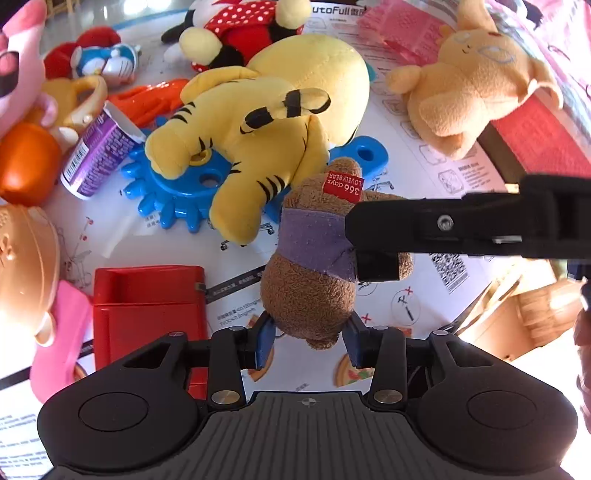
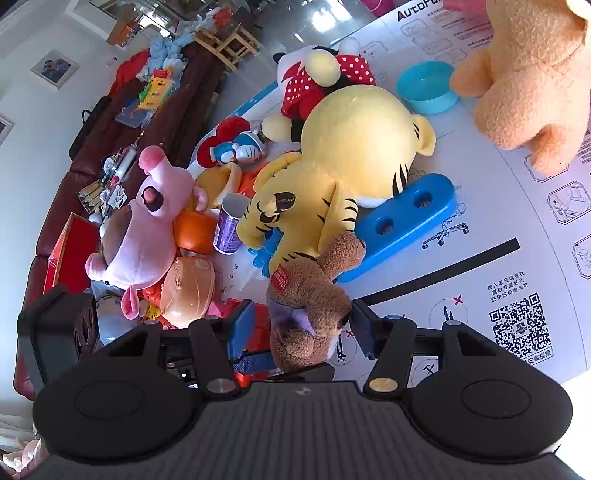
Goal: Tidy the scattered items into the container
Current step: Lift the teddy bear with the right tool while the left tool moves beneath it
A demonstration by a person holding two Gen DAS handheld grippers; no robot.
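A small brown plush bear (image 1: 310,266) in a purple shirt with a red tag lies on the white printed sheet (image 1: 436,155). My left gripper (image 1: 308,341) has its blue pads either side of the bear's head, jaws closed on it. My right gripper (image 2: 303,325) also brackets the bear (image 2: 310,306) at its body; its black finger (image 1: 424,229) shows in the left wrist view pressing on the purple shirt. A yellow tiger plush (image 1: 266,110) lies just beyond the bear on a blue gear toy (image 1: 184,188).
A red open box (image 1: 147,306) stands at the left. A purple can (image 1: 99,151), a Minnie plush (image 1: 240,33), a pale orange plush (image 1: 469,85), a pink plush (image 2: 147,229), a blue bar toy (image 2: 402,225) and a teal bowl (image 2: 428,88) crowd the sheet.
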